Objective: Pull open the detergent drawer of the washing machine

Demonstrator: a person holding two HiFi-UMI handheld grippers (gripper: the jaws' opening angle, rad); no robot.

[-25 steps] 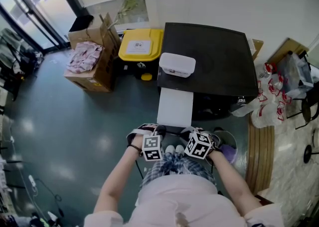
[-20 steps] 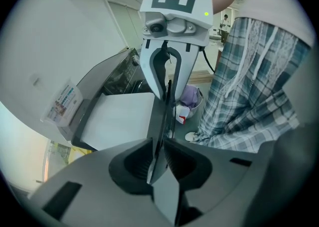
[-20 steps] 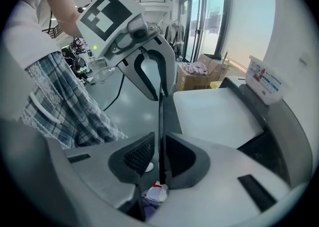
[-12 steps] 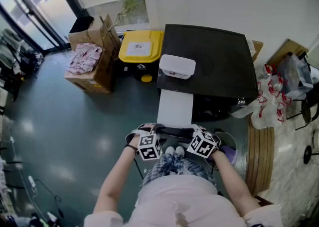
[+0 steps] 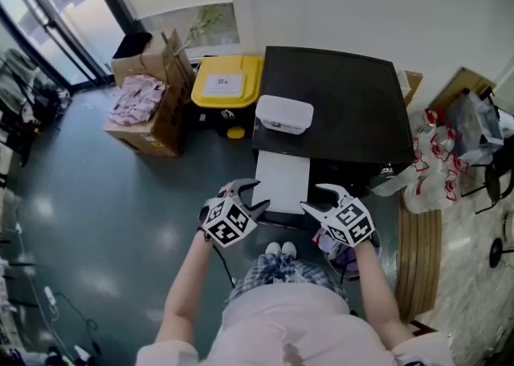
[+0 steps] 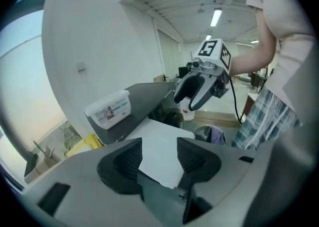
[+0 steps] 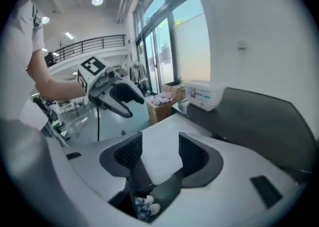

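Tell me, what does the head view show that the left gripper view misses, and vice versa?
Only the head view: the person's shoes, the bags at right, and the marker cube on the left tongs. Only the left gripper view: a ceiling light and the left tongs' inner pads. Both: the white tub on the black washer top, and the right tongs. Both tongs have just been opening and stand apart, nothing between them.
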